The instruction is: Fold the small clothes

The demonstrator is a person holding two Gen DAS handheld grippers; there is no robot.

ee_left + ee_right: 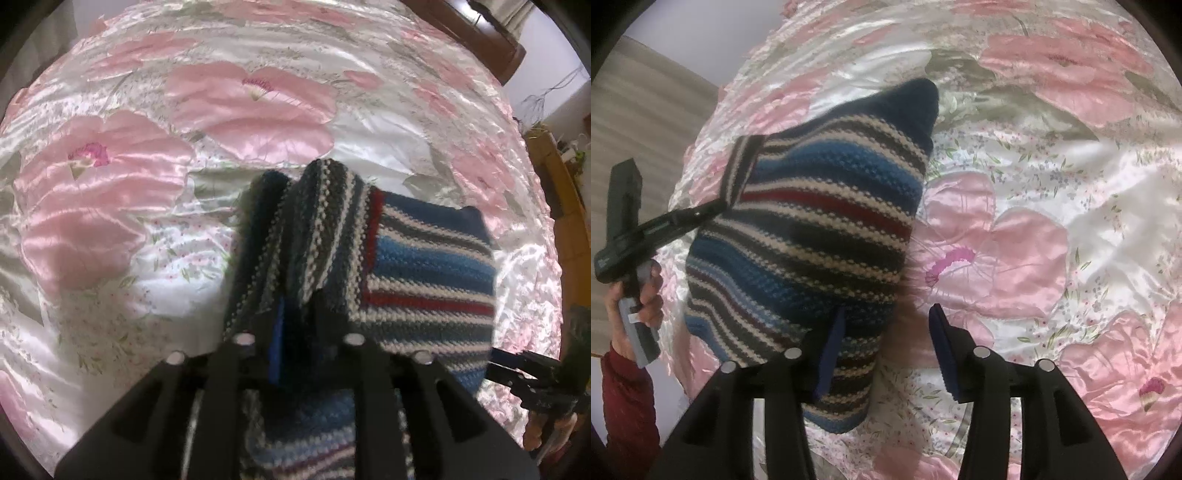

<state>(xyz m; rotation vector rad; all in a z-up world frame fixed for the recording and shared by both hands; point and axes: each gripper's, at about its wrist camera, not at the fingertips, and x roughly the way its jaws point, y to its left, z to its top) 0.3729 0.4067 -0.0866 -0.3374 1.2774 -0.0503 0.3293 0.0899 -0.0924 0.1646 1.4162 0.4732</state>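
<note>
Jaws: left gripper (295, 325) clamped on one striped knit garment (812, 229) — right gripper (886, 347) apart, empty.

knitted garment (812, 229) on bedspread (1034, 240), left gripper (716, 210) at its edge

Striped sweater (812, 236): coarse matt knit wool. Bedspread (258, 110): glossy satin, quilted, wrinkled. Left gripper (295, 332) and right gripper (886, 343): matt black plastic; blue pads (831, 350) look felt-like.
</note>
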